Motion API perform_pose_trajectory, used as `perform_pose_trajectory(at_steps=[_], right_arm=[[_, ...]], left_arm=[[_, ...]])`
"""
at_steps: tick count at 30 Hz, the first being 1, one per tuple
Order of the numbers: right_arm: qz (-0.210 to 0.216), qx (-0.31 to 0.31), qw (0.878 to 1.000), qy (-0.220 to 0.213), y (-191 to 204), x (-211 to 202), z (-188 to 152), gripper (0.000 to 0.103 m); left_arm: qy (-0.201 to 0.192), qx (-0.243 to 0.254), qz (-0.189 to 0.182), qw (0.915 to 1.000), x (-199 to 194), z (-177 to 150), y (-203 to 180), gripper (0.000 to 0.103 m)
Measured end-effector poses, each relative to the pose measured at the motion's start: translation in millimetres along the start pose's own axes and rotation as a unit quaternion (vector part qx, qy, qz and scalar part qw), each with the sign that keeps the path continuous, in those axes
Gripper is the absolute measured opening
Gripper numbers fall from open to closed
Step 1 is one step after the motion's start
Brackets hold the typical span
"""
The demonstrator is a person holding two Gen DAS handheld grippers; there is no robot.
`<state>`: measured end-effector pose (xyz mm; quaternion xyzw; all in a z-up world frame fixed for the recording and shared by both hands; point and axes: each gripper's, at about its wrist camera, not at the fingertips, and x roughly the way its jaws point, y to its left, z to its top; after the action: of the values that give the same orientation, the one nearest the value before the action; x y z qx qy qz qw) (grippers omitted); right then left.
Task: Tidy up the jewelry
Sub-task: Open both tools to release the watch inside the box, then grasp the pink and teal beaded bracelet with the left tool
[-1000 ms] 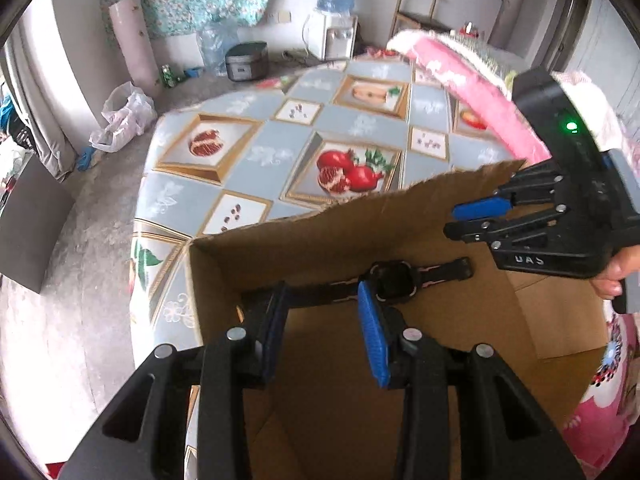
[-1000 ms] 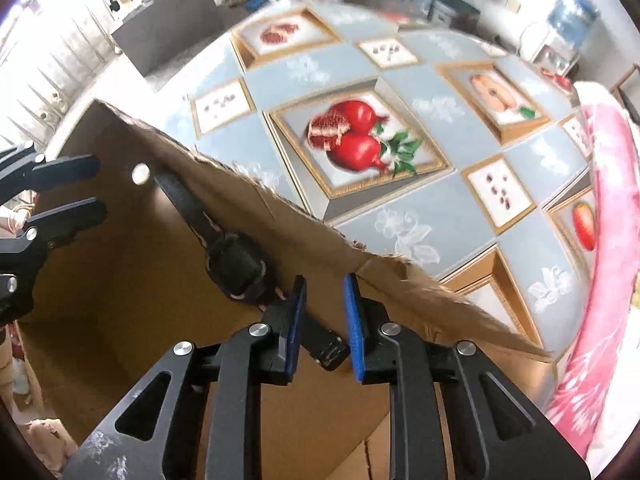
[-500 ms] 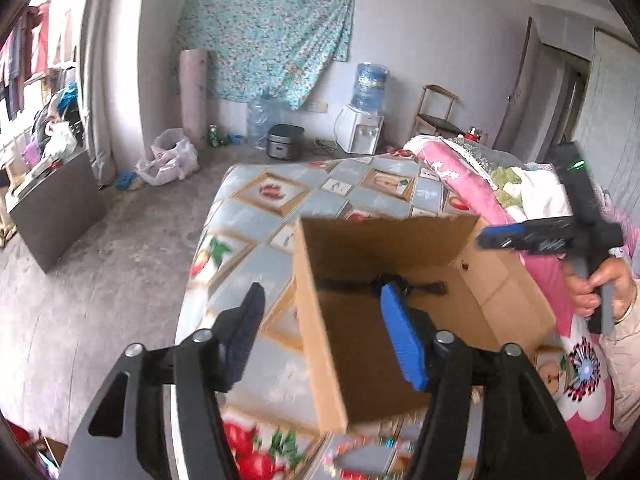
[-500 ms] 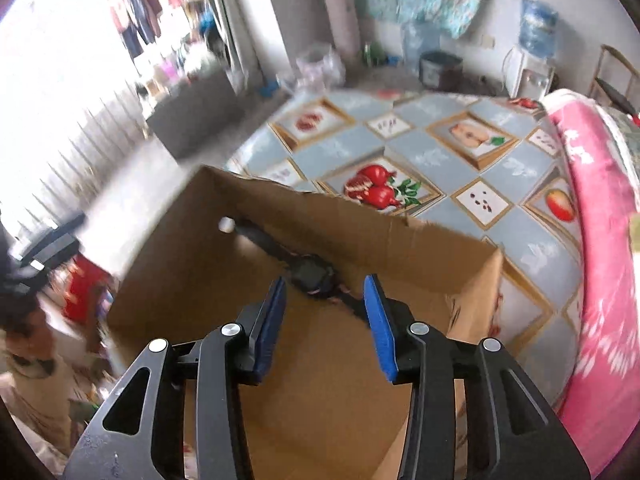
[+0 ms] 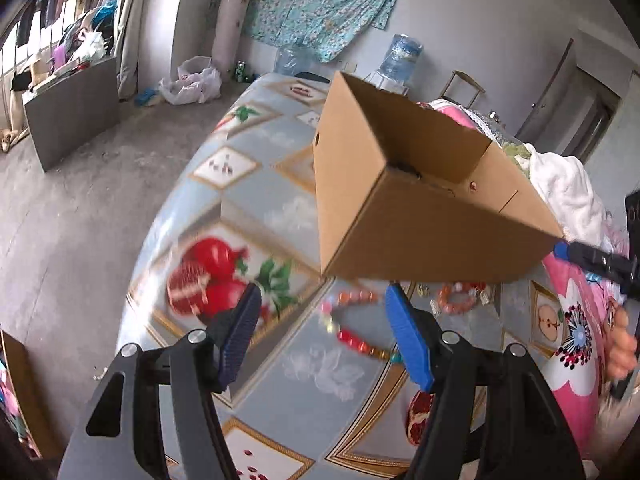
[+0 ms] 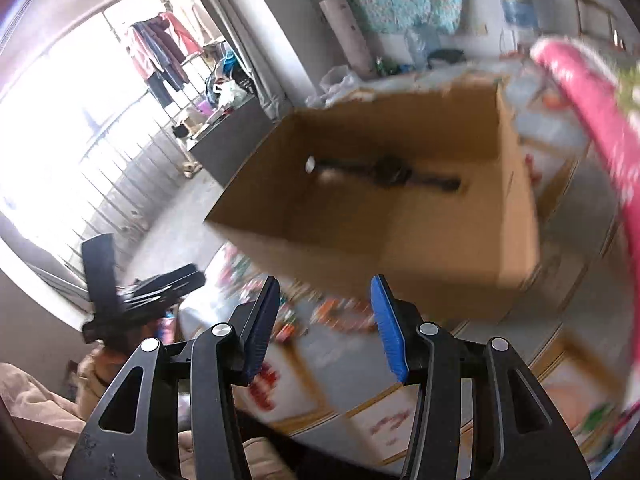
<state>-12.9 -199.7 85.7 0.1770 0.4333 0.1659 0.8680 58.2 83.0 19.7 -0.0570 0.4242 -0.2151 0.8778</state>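
Observation:
A brown cardboard box [image 5: 420, 220] stands on the fruit-patterned tablecloth [image 5: 256, 208]. It also shows in the right wrist view [image 6: 400, 216], with a black watch [image 6: 388, 172] lying inside against the far wall. A red bead necklace [image 5: 352, 336] and an orange bead bracelet [image 5: 456, 300] lie on the cloth in front of the box. My left gripper [image 5: 324, 336] is open and empty, above the cloth just short of the necklace. My right gripper [image 6: 324, 324] is open and empty, back from the box. It also shows at the right edge of the left wrist view [image 5: 600, 264].
A pink quilt [image 5: 576, 320] and a white cloth [image 5: 564, 184] lie to the right of the box. A grey cabinet [image 5: 68, 108] stands on the concrete floor to the left. A water dispenser [image 5: 400, 56] stands at the back wall.
Both grippers have pulled back out of the box and opened wider. The watch stays in the box. The bead jewelry in front of the box has come into view.

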Motion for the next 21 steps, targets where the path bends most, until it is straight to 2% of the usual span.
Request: perform_pose_trajectory(at_steps=[3, 5, 9, 14, 21], right_arm=[[0.010, 0.028, 0.999, 0.022, 3, 22, -19, 0.046], [0.021, 0.040, 0.998, 0.038, 8, 40, -27, 0.044], [-0.002, 0.011, 0.999, 0.053, 21, 65, -30, 0.039], [-0.042, -0.038, 0.997, 0.050, 39, 85, -29, 0.033], [-0.061, -0.068, 0.994, 0.067, 53, 101, -40, 0.023]], left_arm=[[0.003, 0.005, 0.021, 0.9998, 10, -17, -3, 0.063], [0.006, 0.007, 0.023, 0.9997, 16, -22, -3, 0.063], [0.009, 0.014, 0.021, 0.9997, 28, -26, -5, 0.062], [-0.001, 0.031, 0.020, 0.9993, 33, -19, -13, 0.049], [0.014, 0.054, 0.040, 0.9976, 51, -13, -15, 0.030]])
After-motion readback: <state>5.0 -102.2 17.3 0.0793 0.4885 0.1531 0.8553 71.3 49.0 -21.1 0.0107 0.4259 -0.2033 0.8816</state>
